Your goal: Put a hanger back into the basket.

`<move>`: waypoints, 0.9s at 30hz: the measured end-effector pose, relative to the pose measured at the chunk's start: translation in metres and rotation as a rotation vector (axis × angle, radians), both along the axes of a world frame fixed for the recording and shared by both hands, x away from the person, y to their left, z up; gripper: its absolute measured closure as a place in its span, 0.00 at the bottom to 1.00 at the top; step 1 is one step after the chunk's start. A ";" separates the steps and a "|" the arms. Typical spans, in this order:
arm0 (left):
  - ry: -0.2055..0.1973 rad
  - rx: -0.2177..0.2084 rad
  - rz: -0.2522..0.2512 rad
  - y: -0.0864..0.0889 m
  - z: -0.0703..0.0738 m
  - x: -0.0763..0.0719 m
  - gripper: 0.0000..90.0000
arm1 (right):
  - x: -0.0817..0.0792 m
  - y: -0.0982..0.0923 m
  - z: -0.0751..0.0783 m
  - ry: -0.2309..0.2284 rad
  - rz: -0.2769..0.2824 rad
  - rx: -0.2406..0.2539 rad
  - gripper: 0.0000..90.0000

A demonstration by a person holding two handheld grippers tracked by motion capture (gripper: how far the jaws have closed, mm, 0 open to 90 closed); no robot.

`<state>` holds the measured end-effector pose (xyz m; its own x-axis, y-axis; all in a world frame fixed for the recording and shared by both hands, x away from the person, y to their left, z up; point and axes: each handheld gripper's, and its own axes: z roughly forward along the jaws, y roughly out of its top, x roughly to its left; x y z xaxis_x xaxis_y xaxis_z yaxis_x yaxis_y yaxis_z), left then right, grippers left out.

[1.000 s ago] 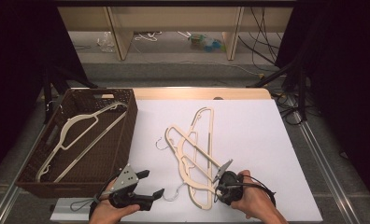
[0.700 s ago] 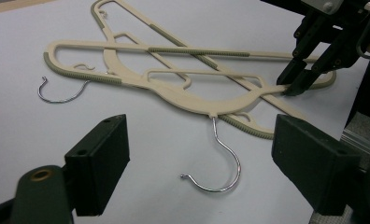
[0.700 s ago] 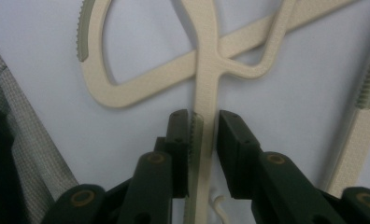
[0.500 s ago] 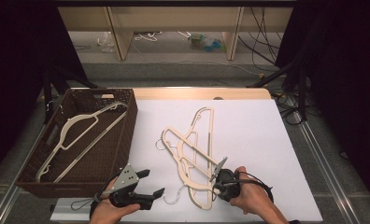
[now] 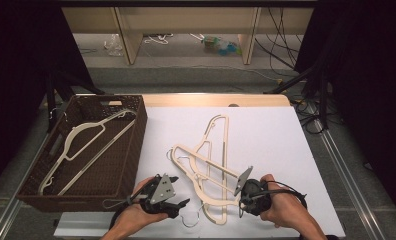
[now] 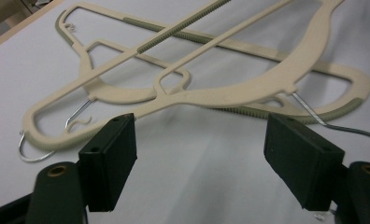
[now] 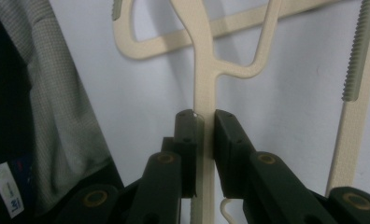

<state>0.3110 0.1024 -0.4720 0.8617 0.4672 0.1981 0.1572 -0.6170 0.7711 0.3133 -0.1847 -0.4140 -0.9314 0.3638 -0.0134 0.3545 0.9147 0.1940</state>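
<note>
We find no text we can read; a small white label (image 7: 6, 189) at the lower left of the right gripper view is too blurred to make out.

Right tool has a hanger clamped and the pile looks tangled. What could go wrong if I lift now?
1. The right tool pinches one cream hanger on a thin bar; it could swing or twist out.
2. The hangers lie crossed, so their metal hooks may snag and drag the others along.
3. The left tool, its jaws just closing, holds nothing, so nothing steadies the pile.
</note>
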 end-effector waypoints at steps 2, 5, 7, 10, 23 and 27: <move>-0.023 0.045 -0.030 -0.006 -0.004 0.004 0.34 | -0.001 -0.001 0.002 -0.002 0.010 0.001 0.89; -0.053 0.100 -0.066 -0.011 -0.010 0.007 0.36 | -0.002 -0.004 0.003 0.004 0.018 0.001 0.89; -0.066 0.128 -0.084 -0.014 -0.012 0.007 0.36 | -0.002 -0.004 0.003 0.006 0.019 0.002 0.89; -0.094 0.165 -0.105 -0.021 -0.017 0.011 0.37 | -0.002 -0.004 0.006 0.003 0.019 -0.007 0.89; -0.220 0.172 -0.281 -0.040 -0.011 0.011 0.50 | -0.003 -0.010 0.009 -0.009 0.062 0.003 0.89; -0.239 0.162 -0.359 -0.043 -0.008 0.007 0.58 | -0.003 -0.014 0.011 0.005 0.065 0.023 0.89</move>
